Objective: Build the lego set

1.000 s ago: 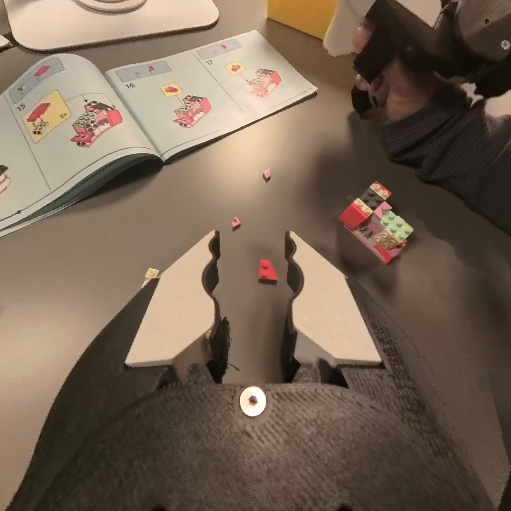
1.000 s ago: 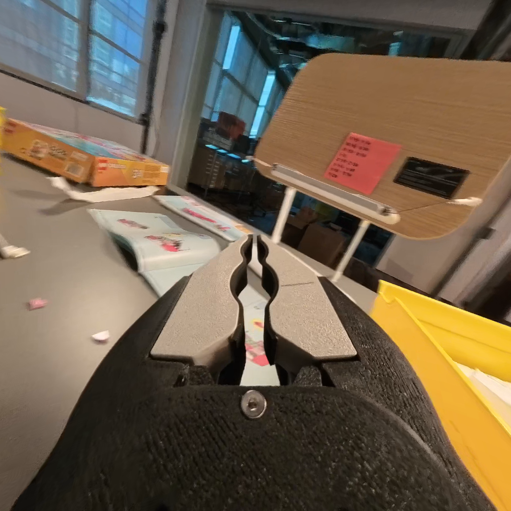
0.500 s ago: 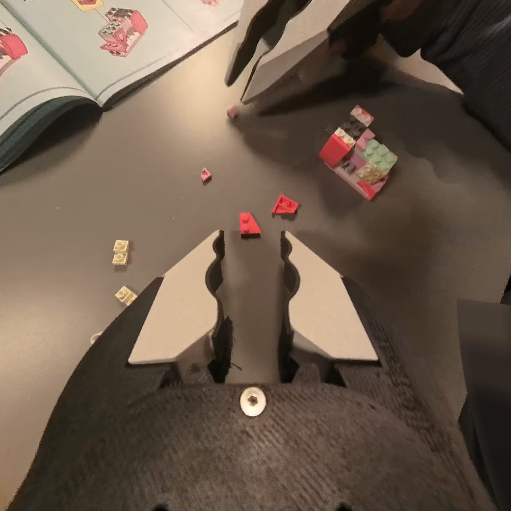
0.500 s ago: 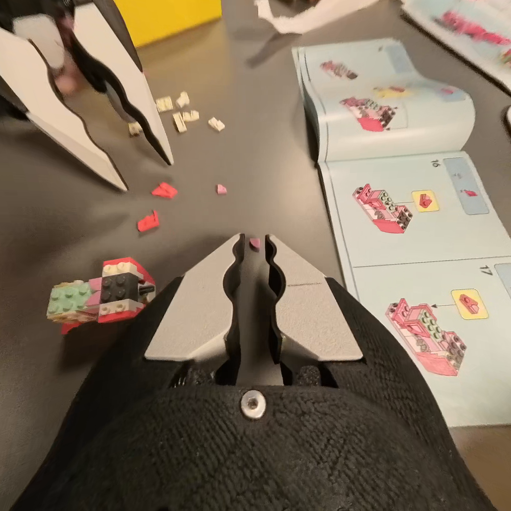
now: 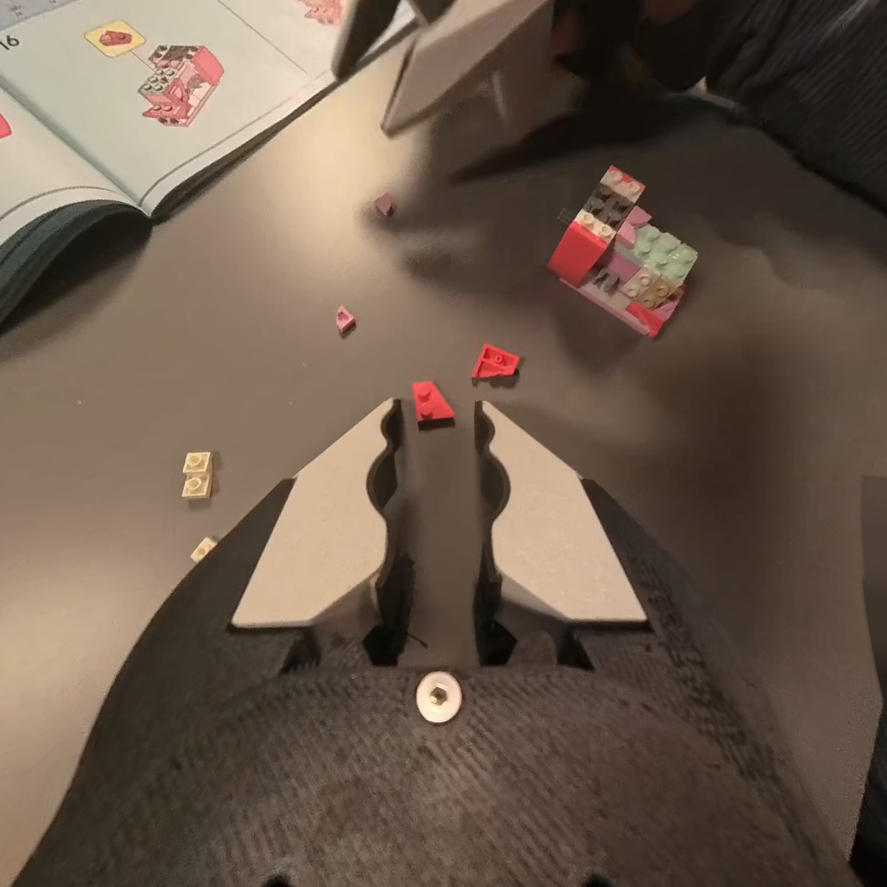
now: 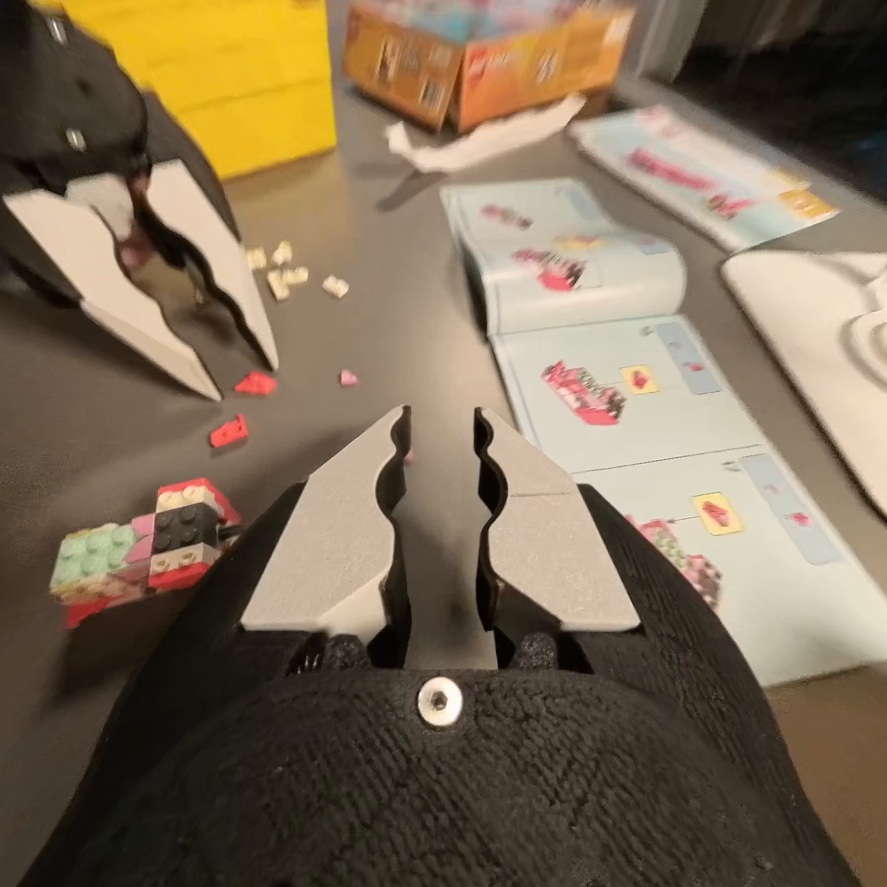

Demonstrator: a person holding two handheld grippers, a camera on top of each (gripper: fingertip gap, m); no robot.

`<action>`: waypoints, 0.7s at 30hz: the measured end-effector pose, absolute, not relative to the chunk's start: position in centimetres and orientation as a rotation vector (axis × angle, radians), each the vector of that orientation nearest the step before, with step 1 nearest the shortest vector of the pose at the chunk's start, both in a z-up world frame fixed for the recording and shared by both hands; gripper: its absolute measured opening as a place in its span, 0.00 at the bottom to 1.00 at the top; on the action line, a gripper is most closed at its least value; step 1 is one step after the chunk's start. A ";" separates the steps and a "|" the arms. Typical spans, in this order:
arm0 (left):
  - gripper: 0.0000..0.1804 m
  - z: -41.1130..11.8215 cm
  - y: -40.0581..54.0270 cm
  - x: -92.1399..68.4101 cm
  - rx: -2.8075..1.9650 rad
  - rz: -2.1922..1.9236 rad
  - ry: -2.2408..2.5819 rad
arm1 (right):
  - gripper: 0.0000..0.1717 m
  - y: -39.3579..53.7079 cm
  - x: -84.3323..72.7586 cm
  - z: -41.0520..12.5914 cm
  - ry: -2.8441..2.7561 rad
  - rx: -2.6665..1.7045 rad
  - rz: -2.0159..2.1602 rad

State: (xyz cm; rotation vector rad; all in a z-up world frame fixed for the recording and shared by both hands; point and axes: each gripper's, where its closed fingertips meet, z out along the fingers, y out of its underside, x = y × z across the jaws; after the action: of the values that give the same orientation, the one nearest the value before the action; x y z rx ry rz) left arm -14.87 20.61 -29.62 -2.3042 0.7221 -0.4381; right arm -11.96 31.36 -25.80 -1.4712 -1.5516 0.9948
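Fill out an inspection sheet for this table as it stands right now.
Surface: dark table, matte.
Job's things: part-built brick model; two red wedge plates; open instruction booklet.
Clutter: two small pink pieces; cream plates; yellow bin; orange box; white paper scrap; second booklet.
Grippers: left gripper jaws open, one red plate between the tips, untouched; right gripper jaws open, holding nothing, a pink piece beside its left fingertip.
Cables: nothing seen.
Surroundings: pale flat base beside the booklet; a sleeve.
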 end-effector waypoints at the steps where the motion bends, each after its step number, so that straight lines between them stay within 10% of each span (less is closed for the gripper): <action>1: 0.15 -29.6 20.7 -14.8 -2.301 -0.444 0.716 | 0.14 32.0 -11.8 -24.6 -1.468 -1.426 1.001; 21: 0.07 -29.7 20.9 -14.3 -2.265 -0.482 0.723 | 0.00 40.0 -4.0 -16.2 -0.719 -1.073 0.324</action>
State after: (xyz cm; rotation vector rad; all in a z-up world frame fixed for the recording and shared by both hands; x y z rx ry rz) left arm -14.30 20.91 -29.70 -2.2647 0.7228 -0.4818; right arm -4.03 40.01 -16.16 -1.0730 -0.7188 0.3242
